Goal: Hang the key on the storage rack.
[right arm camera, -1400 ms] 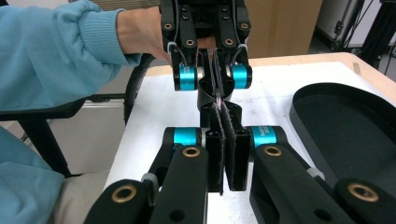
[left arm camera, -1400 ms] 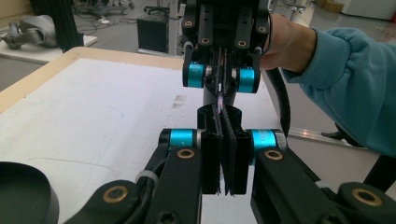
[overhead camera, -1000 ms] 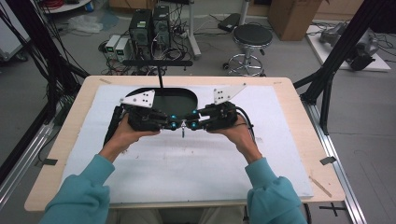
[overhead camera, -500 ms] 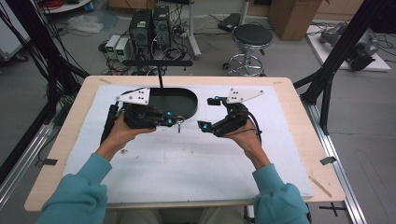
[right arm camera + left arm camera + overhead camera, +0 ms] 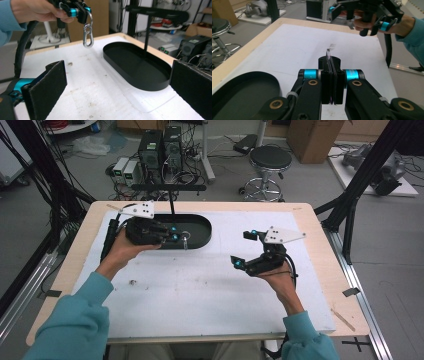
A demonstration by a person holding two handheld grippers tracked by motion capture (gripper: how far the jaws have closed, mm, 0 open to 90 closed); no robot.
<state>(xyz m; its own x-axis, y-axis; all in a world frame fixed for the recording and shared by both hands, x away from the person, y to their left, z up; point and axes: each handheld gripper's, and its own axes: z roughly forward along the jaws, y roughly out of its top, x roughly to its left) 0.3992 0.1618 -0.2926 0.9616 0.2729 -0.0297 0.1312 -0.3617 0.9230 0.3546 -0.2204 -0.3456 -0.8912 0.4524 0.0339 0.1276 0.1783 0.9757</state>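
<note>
Both hands have parted; right tongs [image 5: 241,249] just opened, empty.

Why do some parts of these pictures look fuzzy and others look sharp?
In the right gripper view, the close black fingers are soft and out of focus, while the hanging metal clip and the black tray are fairly sharp. In the left gripper view, the other hand farther off is a bit blurred. The high view is evenly lit, with only faint shadows.
</note>
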